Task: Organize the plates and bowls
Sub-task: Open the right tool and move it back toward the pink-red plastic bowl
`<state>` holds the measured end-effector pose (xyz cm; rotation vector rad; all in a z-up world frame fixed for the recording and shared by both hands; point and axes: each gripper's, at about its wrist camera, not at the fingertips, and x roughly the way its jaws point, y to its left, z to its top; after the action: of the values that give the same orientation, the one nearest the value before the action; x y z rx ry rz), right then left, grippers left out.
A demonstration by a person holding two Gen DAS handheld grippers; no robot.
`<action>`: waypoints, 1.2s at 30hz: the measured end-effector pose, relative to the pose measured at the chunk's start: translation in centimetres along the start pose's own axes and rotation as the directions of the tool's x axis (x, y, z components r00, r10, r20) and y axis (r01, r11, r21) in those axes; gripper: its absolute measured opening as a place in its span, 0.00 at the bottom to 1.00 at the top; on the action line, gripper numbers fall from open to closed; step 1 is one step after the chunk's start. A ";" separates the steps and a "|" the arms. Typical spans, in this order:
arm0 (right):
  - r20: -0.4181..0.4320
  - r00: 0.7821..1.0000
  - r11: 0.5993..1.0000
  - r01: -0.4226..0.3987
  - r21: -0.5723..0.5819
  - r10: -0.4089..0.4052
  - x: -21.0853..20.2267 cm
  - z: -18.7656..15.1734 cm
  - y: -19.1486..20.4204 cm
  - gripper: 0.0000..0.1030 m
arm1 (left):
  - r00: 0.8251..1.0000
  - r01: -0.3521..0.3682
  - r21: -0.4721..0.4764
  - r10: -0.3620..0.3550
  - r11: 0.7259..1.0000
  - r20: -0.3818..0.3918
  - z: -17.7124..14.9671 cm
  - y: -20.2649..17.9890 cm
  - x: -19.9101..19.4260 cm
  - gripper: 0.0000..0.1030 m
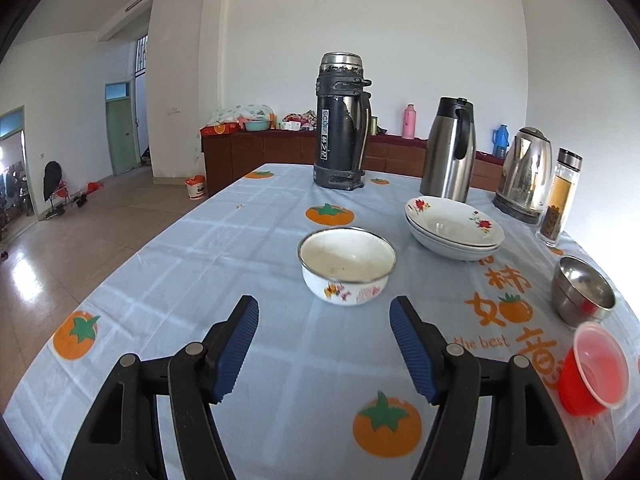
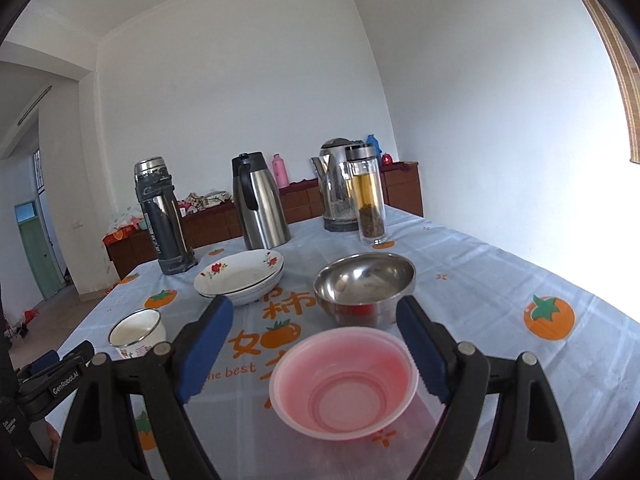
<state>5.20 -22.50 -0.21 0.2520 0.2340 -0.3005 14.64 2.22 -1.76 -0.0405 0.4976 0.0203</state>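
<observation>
Left gripper [image 1: 324, 306]: jaws spread, nothing between them, above the surface [image 1: 280, 360] covered by a pale blue cloth printed with orange persimmons. White enamel bowl with metal rim and floral decal [image 1: 347, 266] sits just beyond the tips, at 12 o'clock.

Right gripper [image 2: 316, 306]: jaws spread. Translucent red plastic bowl [image 2: 344, 382] lies low between the blue pads; no contact visible at either pad. Round stainless steel bowl [image 2: 365, 288] just behind it, at 12 o'clock.

Stack of white shallow plates with red flower print [image 2: 240, 276] at 11 o'clock, apart from the steel bowl.

Far edge, upright: dark grey cylindrical thermos flask [image 2: 162, 216], steel carafe with black handle [image 2: 260, 200], steel electric kettle [image 2: 334, 188], glass tea bottle [image 2: 369, 200].
</observation>
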 end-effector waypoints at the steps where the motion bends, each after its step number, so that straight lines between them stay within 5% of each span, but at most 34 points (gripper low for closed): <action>1: -0.004 1.000 1.000 -0.001 0.002 0.001 -0.3 -0.2 -0.1 0.83 | 1.000 0.000 0.005 0.000 1.000 -0.003 -0.2 -0.1 -0.2 0.68; 14: 0.006 1.000 1.000 0.000 -0.019 0.000 -3.2 -2.2 -0.3 0.83 | 1.000 -0.021 0.044 0.020 0.999 0.022 -2.5 -0.7 -3.1 0.68; 36: -0.090 0.995 0.999 -0.036 -0.010 0.035 -6.6 -5.1 -1.7 0.77 | 0.999 0.051 0.145 -0.049 0.988 -0.016 -6.1 -3.6 -6.3 0.68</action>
<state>-2.43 -20.89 -3.66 0.2586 0.3196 -0.2524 6.26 -1.73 -3.98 0.0895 0.5089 -0.0650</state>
